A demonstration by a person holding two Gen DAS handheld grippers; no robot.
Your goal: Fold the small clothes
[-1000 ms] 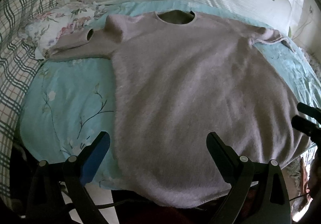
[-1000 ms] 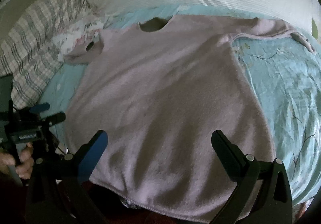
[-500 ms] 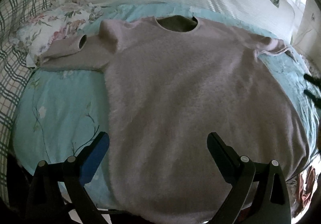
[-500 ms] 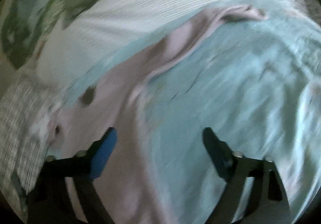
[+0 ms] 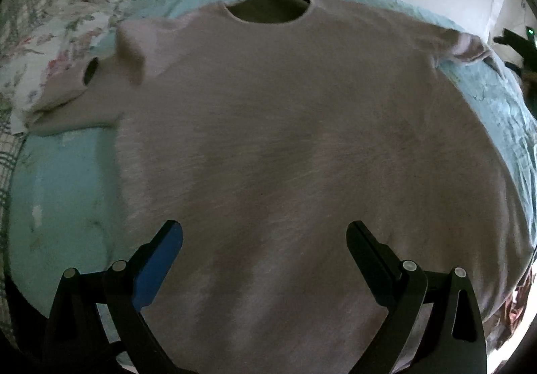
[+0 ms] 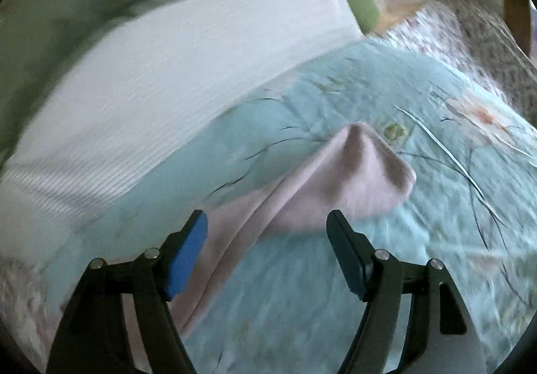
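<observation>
A mauve fuzzy sweater (image 5: pixel 285 139) lies spread flat, front up, on a light-blue flowered bedspread (image 5: pixel 67 189). Its neck hole points away from me. The left sleeve (image 5: pixel 77 85) is bent back toward the body. My left gripper (image 5: pixel 264 228) hangs open over the lower middle of the sweater, with nothing between its fingers. My right gripper (image 6: pixel 266 218) is at the end of the right sleeve (image 6: pixel 352 182). Its jaws are closing; the sleeve runs between them and its cuff lies just ahead, but the pads are not pressing on it.
A white ribbed pillow (image 6: pixel 167 72) and a green cushion (image 6: pixel 360 3) lie beyond the sweater. A flowered pillow (image 5: pixel 43 38) sits at the left, and a patterned quilt (image 6: pixel 486 48) at the right. The bed's near edge drops off below the hem.
My right gripper swung from the sweater's hem over to the right sleeve's cuff, and its jaws narrowed. My left gripper moved forward and lower over the sweater's body.
</observation>
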